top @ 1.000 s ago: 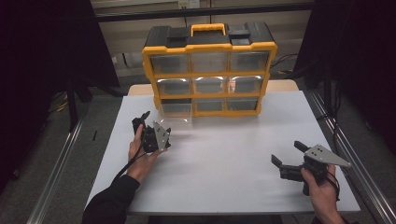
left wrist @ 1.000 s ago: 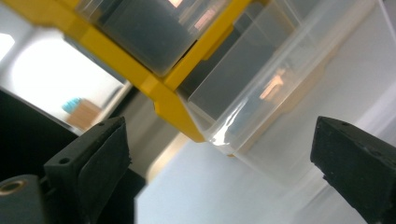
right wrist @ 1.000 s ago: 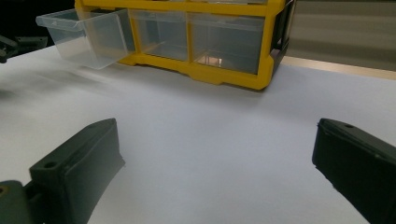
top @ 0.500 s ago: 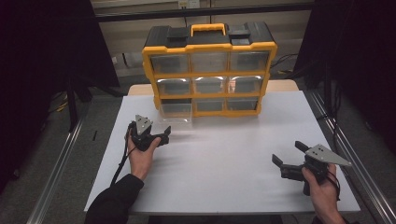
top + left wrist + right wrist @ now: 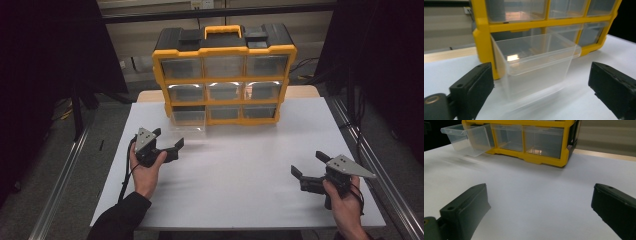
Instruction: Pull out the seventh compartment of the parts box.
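- A white table (image 5: 240, 185) stands in a dim room.
- Dark curtains (image 5: 45, 60) hang at both sides.
- Metal rails (image 5: 57, 200) flank it over grey floor (image 5: 30, 175).
- A pale wall (image 5: 135, 45) lies behind.

Your room is dim; the white table (image 5: 240, 175) catches soft overhead light. Glare spots the organizer's (image 5: 224, 75) middle drawers. The pulled-out clear drawer (image 5: 534, 62) blurs at 6 o'clock.

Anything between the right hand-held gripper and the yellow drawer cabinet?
Nothing: bare white table between the right hand-held gripper and cabinet, per right gripper view.
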### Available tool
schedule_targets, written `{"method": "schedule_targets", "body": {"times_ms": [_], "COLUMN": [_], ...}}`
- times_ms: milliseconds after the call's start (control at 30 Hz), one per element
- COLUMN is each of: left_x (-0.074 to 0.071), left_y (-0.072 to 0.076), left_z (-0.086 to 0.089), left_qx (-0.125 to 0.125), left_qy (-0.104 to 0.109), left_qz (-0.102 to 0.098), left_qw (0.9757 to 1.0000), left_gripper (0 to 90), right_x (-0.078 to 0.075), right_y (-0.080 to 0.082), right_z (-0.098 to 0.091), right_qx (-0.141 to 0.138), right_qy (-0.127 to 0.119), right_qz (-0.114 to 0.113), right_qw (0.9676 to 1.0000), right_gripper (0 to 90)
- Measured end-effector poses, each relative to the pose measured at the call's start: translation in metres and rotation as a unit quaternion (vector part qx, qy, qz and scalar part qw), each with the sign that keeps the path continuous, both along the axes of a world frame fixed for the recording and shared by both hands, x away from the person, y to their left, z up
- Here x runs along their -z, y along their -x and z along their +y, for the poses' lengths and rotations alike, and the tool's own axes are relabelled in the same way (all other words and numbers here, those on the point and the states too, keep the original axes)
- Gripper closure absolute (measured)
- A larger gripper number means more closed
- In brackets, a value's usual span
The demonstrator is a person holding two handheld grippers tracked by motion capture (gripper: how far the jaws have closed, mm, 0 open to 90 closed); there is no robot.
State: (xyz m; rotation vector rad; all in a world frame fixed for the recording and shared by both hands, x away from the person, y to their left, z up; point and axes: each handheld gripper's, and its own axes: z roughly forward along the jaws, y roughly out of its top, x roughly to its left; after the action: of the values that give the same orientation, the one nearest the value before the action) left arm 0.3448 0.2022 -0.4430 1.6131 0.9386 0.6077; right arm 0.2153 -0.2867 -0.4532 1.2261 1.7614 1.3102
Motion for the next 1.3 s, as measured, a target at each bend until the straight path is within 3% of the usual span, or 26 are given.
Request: {"method": "schedule_targets", "body": {"times_ms": [67,167,233,300,333,367,400,467,600,700,767,800,933,967,1033,1067,1133,1233,1267,1300], "left_x": [0.002,0.002,0.001,0.002,0.002,0.002,0.002,0.002,0.002,0.001,-0.001,-0.002,-0.004,-0.003,0.0,0.001,0.005,0.01,0.01,0.01], "left_y": [0.004,0.01,0.015,0.018,0.02,0.023,0.027,0.033,0.043,0.05,0.056,0.059,0.069,0.07,0.073,0.073,0.074,0.074,0.072,0.071], "left_z": [0.004,0.007,0.01,0.011,0.014,0.013,0.015,0.019,0.027,0.034,0.033,0.036,0.041,0.045,0.048,0.052,0.056,0.059,0.059,0.059], "left_qx": [0.001,0.0,-0.015,-0.01,-0.002,-0.004,0.001,0.01,0.006,0.009,-0.011,0.003,0.002,0.012,0.004,0.002,-0.002,-0.011,-0.012,-0.019], "left_qy": [0.003,-0.007,-0.016,-0.001,-0.01,-0.007,-0.02,-0.027,-0.001,-0.011,0.017,0.005,0.008,-0.006,-0.012,-0.024,-0.008,-0.026,-0.019,-0.015], "left_qz": [0.012,0.005,0.0,0.005,0.008,0.009,0.003,0.001,-0.005,-0.016,-0.02,-0.015,-0.013,-0.011,-0.011,-0.008,-0.001,0.012,0.02,0.016], "left_qw": [0.9999,1.0,0.9998,0.9999,0.9999,0.9999,0.9998,0.9996,1.0,0.9998,0.9996,0.9999,0.9999,0.9998,0.9999,0.9997,1.0,0.9995,0.9995,0.9996], "left_gripper": [5.1,3.7,3.2,3.0,3.7,3.2,2.9,3.9,3.8,3.7,3.7,3.2,3.2,3.0,3.2,3.2,3.7,4.5,4.5,4.5], "right_x": [0.0,0.0,0.0,0.0,0.0,0.0,0.0,0.0,0.0,0.0,0.0,0.0,0.0,0.0,0.0,0.0,0.0,0.001,0.001,0.002], "right_y": [0.0,-0.001,-0.001,-0.001,-0.001,0.0,0.0,0.0,0.0,-0.001,-0.001,0.0,0.0,0.0,0.0,0.0,0.0,0.001,0.0,0.0], "right_z": [0.001,0.0,0.0,0.0,0.0,0.0,0.0,0.0,0.0,0.0,0.0,0.0,-0.002,-0.002,-0.003,-0.003,-0.002,-0.002,-0.002,-0.002], "right_qx": [-0.002,0.0,-0.001,0.0,-0.001,-0.001,-0.001,0.0,-0.002,0.001,0.002,0.002,0.005,0.006,0.007,0.005,0.003,-0.004,-0.005,-0.003], "right_qy": [0.0,0.0,0.0,-0.001,0.0,0.0,0.001,0.001,0.003,0.0,0.0,0.001,-0.001,-0.001,0.0,0.0,0.001,0.002,0.003,0.004], "right_qz": [0.001,0.001,0.001,0.001,0.001,0.0,0.0,0.001,-0.003,0.0,0.0,0.001,0.001,0.0,-0.001,-0.001,0.0,0.001,0.001,0.003], "right_qw": [1.0,1.0,1.0,1.0,1.0,1.0,1.0,1.0,1.0,1.0,1.0,1.0,1.0,1.0,1.0,1.0,1.0,1.0,1.0,1.0], "right_gripper": [0.8,0.7,0.7,0.8,0.7,0.8,0.8,0.8,0.7,0.7,0.7,0.7,0.7,0.7,0.7,0.7,0.7,0.6,0.6,0.6]}}
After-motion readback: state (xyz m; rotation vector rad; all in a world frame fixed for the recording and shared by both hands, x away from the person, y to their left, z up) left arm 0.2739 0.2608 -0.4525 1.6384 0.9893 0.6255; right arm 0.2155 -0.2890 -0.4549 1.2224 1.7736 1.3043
